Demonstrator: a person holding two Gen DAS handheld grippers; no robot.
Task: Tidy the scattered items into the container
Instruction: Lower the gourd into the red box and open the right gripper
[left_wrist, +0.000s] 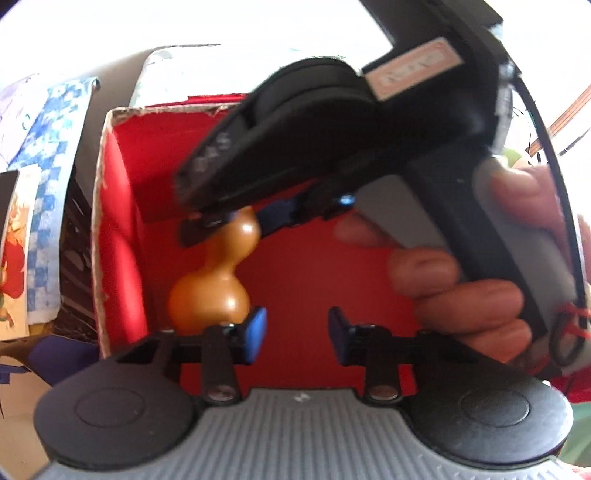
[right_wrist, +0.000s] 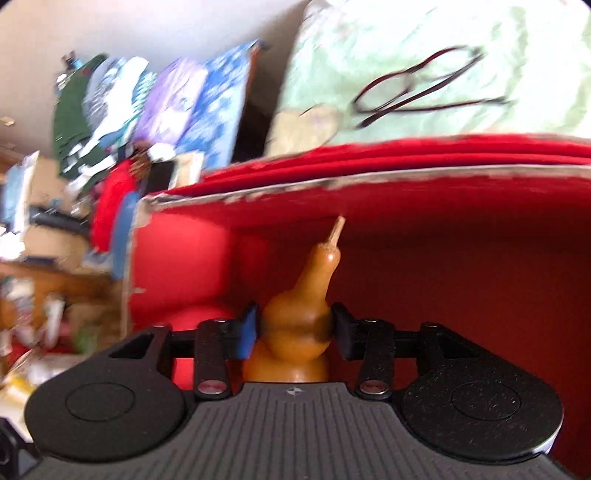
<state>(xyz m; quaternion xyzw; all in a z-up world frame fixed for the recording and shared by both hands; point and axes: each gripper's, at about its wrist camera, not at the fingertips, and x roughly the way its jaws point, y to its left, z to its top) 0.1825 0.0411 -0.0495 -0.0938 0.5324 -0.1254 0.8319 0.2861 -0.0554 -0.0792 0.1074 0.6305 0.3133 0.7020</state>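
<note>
Right claw (right_wrist: 293, 330): clamped on the brown gourd (right_wrist: 295, 328), inside the red box (right_wrist: 369, 184).
Left claw (left_wrist: 295, 334): open, empty, above the box.

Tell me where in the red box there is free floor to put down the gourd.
The red box floor is bare right of the gourd, between it and the hand. It is crowded at the left wall, where the right claw holds the gourd. The left claw is open.
</note>
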